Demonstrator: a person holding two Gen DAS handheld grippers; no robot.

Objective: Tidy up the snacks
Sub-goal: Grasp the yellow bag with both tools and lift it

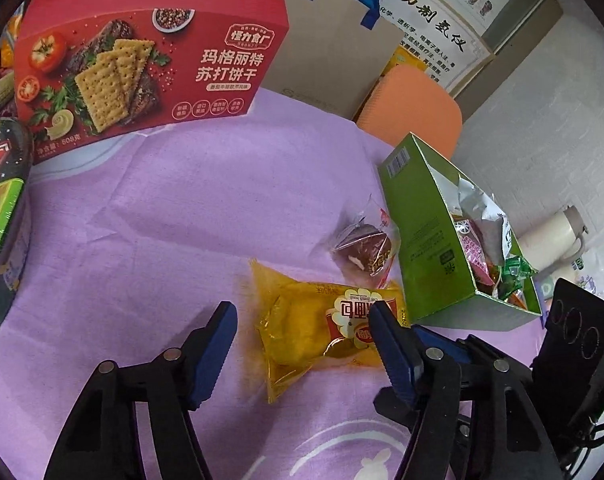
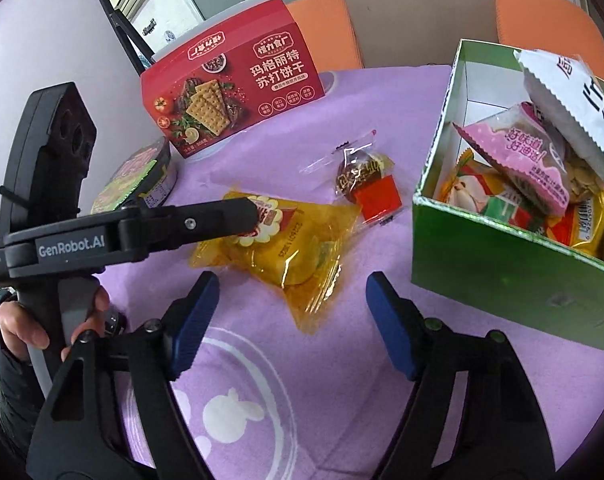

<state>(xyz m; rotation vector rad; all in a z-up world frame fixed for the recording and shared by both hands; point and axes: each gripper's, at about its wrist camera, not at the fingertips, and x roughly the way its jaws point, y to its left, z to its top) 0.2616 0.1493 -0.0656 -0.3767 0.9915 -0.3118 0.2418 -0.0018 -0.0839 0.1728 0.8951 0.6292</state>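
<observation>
The left gripper [image 1: 302, 344] has its jaws spread wide, one on each side of the yellow bread packet [image 1: 322, 328], which lies flat on the purple tablecloth [image 1: 162, 220]. In the left wrist view the right-hand blue pad overlaps the packet's printed end; whether it touches the wrapper cannot be told. In the right wrist view one arm of the left gripper reaches in from the left, its tip over the packet's label.

The right gripper [image 2: 290, 320] also has its jaws open and holds nothing. It hovers over the table just short of the yellow bread packet [image 2: 286, 240], whose near corner lies between the two blue pads in that view. A hand [image 2: 42, 320] grasps the left gripper's handle at the lower left edge.

The chocolate cake packet [image 1: 362, 252], in clear wrap with a red end, lies just beyond the yellow packet and beside the green box [image 1: 426, 240]. The green box stands open-topped on the right side of the table and holds several wrapped snacks, including a pink packet [image 2: 518, 160] and a white packet [image 2: 570, 108].

The red cracker box [image 1: 150, 60] stands upright at the far side. A round noodle bowl [image 2: 142, 178] sits at the left, near the cracker box. Orange chairs [image 2: 550, 28] stand behind the table.
</observation>
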